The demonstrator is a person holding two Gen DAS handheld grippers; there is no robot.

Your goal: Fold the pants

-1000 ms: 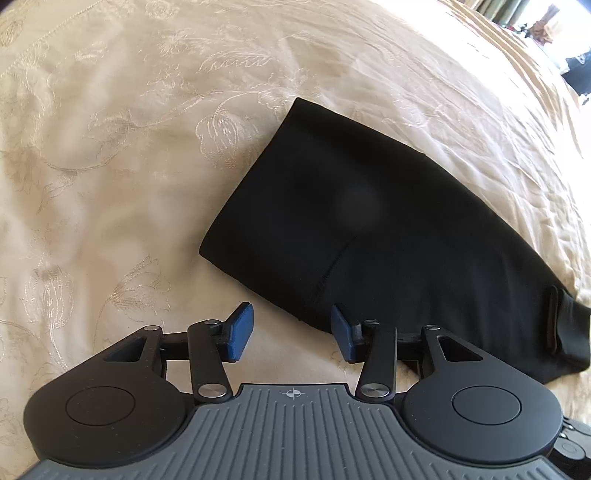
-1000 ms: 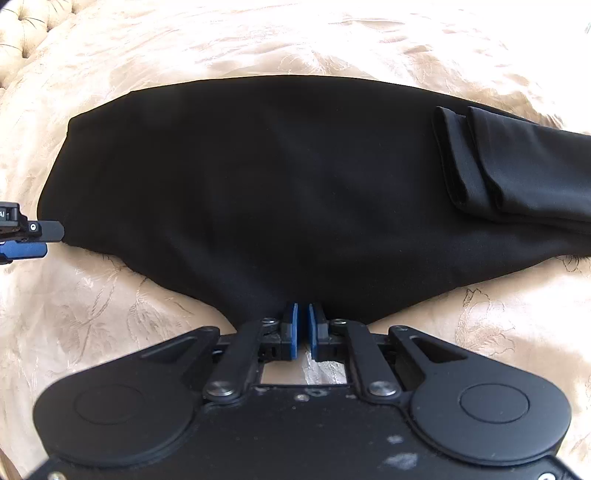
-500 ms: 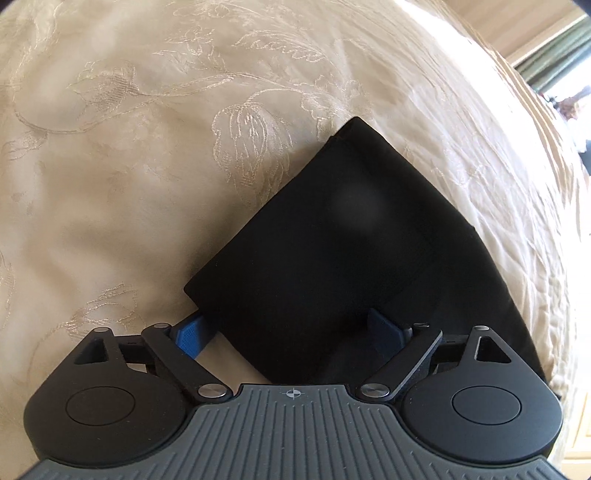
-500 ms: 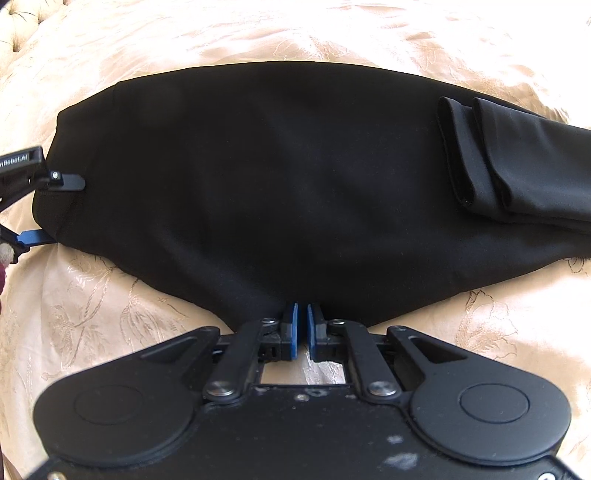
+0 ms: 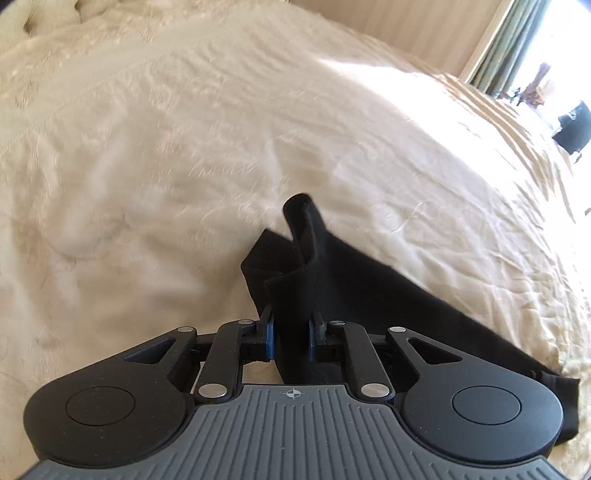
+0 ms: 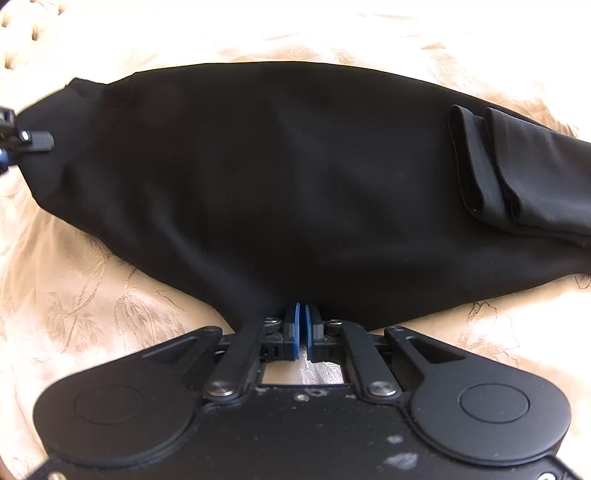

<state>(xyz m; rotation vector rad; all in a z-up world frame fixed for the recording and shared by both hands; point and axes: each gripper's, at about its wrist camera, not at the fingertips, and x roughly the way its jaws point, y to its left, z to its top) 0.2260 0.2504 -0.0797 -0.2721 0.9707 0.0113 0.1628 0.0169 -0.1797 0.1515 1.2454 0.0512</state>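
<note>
Black pants [image 6: 277,166] lie across a cream bedspread [image 6: 92,306], with the folded leg ends [image 6: 517,166] stacked on top at the right. In the left wrist view my left gripper [image 5: 291,332] is closing on a bunched corner of the pants [image 5: 332,288]. The cloth fills the gap between the blue pads and stands up in a crumpled peak. One finger of that gripper [image 6: 37,140] shows at the pants' left end in the right wrist view. My right gripper [image 6: 303,321] is closing its last bit, its pads pinching the near edge of the pants, which draws to a point there.
The embroidered bedspread [image 5: 184,166] stretches wide on all sides of the pants. A tufted headboard [image 5: 44,22] shows at the top left of the left wrist view. A curtained window [image 5: 535,55] and the bed's far edge lie at the top right.
The left gripper went from wide open around the pants' corner to closed on it and rose, lifting and crumpling the cloth. The pants' left end lifted. The right gripper stayed put.
</note>
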